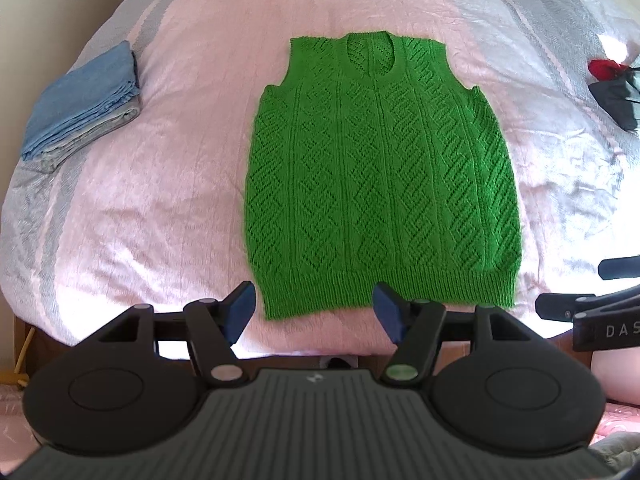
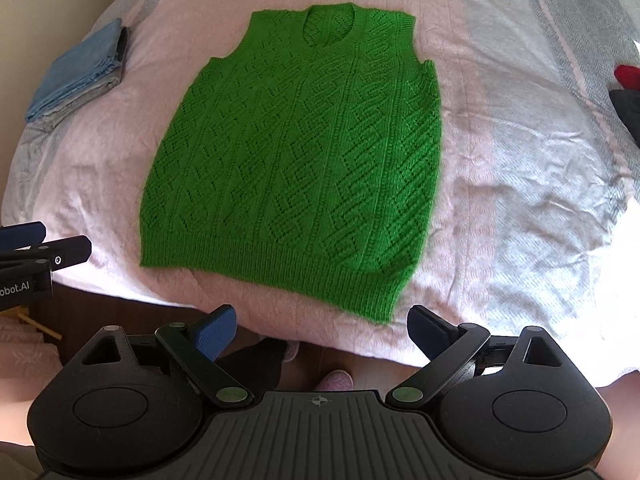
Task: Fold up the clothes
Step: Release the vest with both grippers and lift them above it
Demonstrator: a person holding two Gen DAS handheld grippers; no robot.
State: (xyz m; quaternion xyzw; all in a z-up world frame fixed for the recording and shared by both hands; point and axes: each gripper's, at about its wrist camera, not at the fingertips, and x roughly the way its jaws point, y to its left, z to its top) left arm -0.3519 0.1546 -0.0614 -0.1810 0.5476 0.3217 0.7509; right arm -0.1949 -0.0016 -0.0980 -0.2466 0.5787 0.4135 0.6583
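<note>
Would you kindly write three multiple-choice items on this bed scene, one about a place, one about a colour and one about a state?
1. Where does the folded blue cloth lie relative to the knitted vest?
A. To its left, apart from it
B. On top of it
C. Below its hem

2. What colour is the vest?
A. Red
B. Green
C. Grey

3. How does the vest lie on the bedspread?
A. Folded in half
B. Bunched in a heap
C. Spread flat, neckline away from the grippers

Answers:
1 A, bare bedspread separates them in both views.
2 B, the knit is bright green throughout.
3 C, both armholes and the whole hem show, while the left gripper and right gripper hold nothing.
</note>
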